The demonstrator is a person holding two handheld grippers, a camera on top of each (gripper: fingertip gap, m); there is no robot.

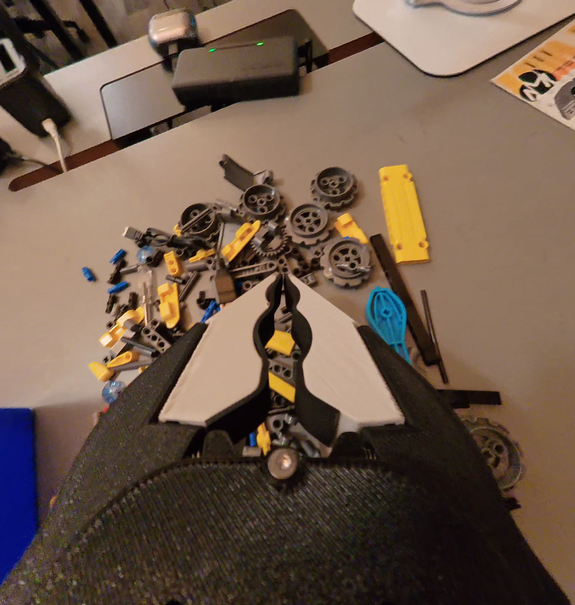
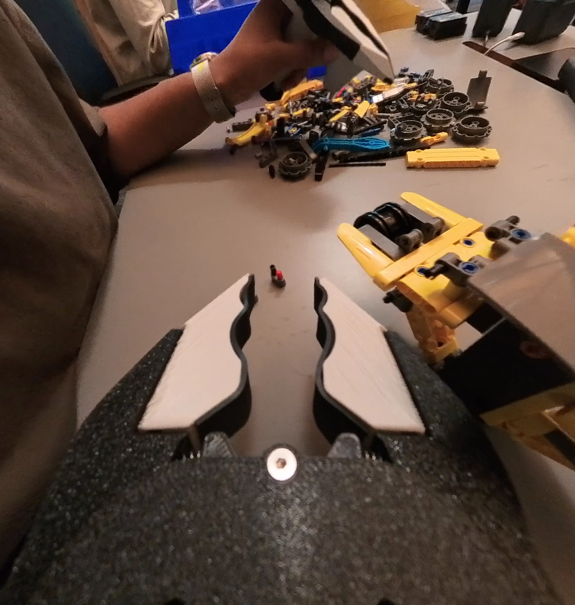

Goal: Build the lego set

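My left gripper [image 1: 282, 279] is shut, its fingertips together just above a pile of loose building-toy parts [image 1: 246, 262] in yellow, black, grey and blue on the grey table [image 1: 476, 163]. I see nothing between its pads. It also shows in the right wrist view [image 2: 389, 73], held by a hand over the same pile [image 2: 361, 114]. My right gripper [image 2: 284, 284] is open and empty, low over the table. A small black and red piece [image 2: 277, 276] stands on the table just ahead, between the fingertips and touching neither. A part-built yellow and black model [image 2: 443, 262] lies to its right.
Several grey toothed wheels [image 1: 335, 188], a long yellow panel [image 1: 402, 212], a blue ribbed part [image 1: 386, 314] and black rods [image 1: 397, 284] ring the pile. A black box with green lights [image 1: 237, 72], a printed sheet [image 1: 557, 75] and a blue bin [image 2: 207, 36] stand around. A person's arm [image 2: 148, 114] crosses the left. The left gripper's tips are roughly 30 cm from the right gripper's.
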